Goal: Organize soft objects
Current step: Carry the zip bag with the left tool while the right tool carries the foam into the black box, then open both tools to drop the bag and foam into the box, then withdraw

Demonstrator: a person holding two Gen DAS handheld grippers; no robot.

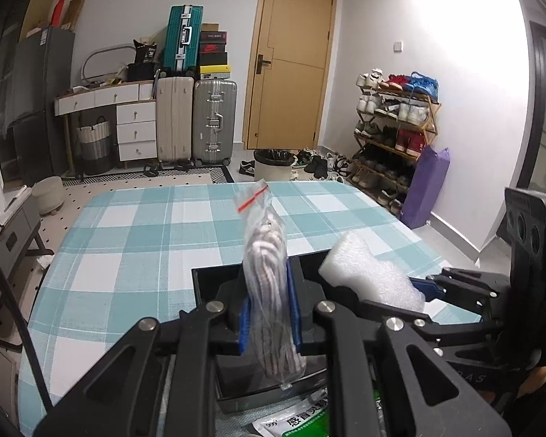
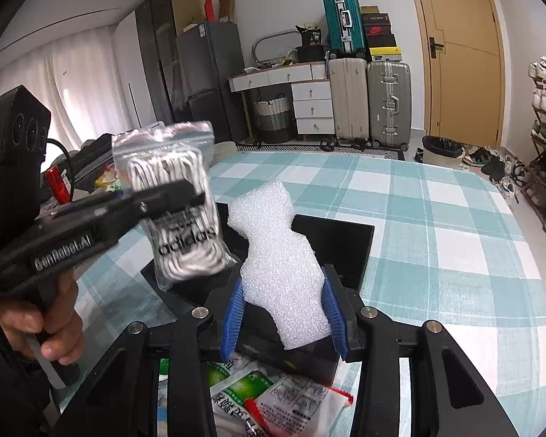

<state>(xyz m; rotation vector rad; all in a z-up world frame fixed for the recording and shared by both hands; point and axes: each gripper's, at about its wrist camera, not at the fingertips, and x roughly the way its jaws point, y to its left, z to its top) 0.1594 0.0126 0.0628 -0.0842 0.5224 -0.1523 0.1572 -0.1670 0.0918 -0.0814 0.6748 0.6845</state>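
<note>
My left gripper (image 1: pixel 269 313) is shut on a clear zip bag of white laces (image 1: pixel 267 273), held upright above a black open box (image 1: pixel 214 284). The bag also shows in the right wrist view (image 2: pixel 178 196), printed "adidas", pinched by the left gripper (image 2: pixel 185 193). My right gripper (image 2: pixel 284 313) is shut on a white foam piece (image 2: pixel 276 255), held over the same black box (image 2: pixel 342 240). In the left wrist view the foam (image 1: pixel 367 273) sits to the right of the bag, with the right gripper (image 1: pixel 422 291) behind it.
The box rests on a table with a teal checked cloth (image 1: pixel 134 240). Green and white sachets (image 2: pixel 244 389) lie at the near table edge, also in the left wrist view (image 1: pixel 295 418). A red can (image 2: pixel 56 182) and clutter sit at left. Suitcases (image 1: pixel 196 116) and a shoe rack (image 1: pixel 393 134) stand behind.
</note>
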